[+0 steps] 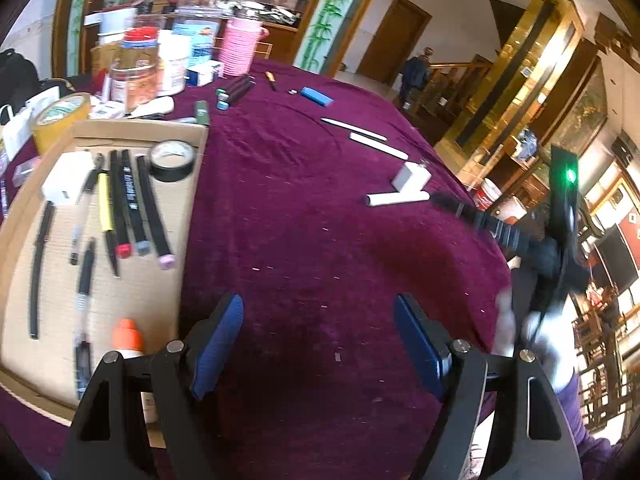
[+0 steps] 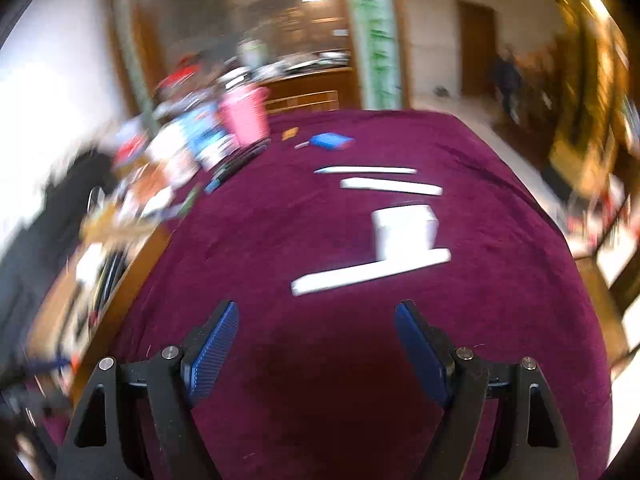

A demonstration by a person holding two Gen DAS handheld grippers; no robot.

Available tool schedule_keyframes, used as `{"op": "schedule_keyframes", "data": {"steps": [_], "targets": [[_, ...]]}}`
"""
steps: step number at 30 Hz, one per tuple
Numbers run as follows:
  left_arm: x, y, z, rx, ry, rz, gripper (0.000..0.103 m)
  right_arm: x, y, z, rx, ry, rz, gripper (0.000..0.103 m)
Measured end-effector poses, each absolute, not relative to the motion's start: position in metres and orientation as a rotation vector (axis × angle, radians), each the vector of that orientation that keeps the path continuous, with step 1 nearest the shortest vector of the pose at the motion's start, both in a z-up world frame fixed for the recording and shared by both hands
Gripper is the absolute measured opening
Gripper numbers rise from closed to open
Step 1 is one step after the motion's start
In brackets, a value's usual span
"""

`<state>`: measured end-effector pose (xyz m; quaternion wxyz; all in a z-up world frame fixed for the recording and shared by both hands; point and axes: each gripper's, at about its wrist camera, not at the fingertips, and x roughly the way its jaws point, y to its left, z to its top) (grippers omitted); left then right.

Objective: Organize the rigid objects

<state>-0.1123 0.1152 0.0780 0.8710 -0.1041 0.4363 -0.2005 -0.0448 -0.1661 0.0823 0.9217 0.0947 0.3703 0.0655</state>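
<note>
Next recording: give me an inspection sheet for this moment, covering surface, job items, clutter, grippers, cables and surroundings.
Surface: maroon tablecloth, largely bare at centre.
Job's things: cardboard tray at left holds pens, markers, a black tape roll and a white adapter; loose on the cloth are a white tube, white box, two white sticks and a blue block.
Clutter: jars, boxes and a pink cup at the far left.
Grippers: left gripper open, empty; right gripper open, empty, view blurred.
Cables: nothing seen.
Surroundings: wooden doors, a distant person.

White tube (image 2: 370, 271) and white block (image 2: 404, 229) (touching) beyond parted jaws.
</note>
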Motion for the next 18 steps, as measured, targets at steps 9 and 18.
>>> {"op": "schedule_keyframes", "data": {"steps": [9,18], "targets": [[-0.110,0.107,0.068,-0.224,0.957,-0.428,0.077,0.050,-0.282,0.065,0.659,0.729,0.128,0.085],[-0.102,0.117,0.073,-0.222,0.951,-0.379,0.077,0.086,-0.211,0.028,0.711,0.918,0.666,0.087]]}}
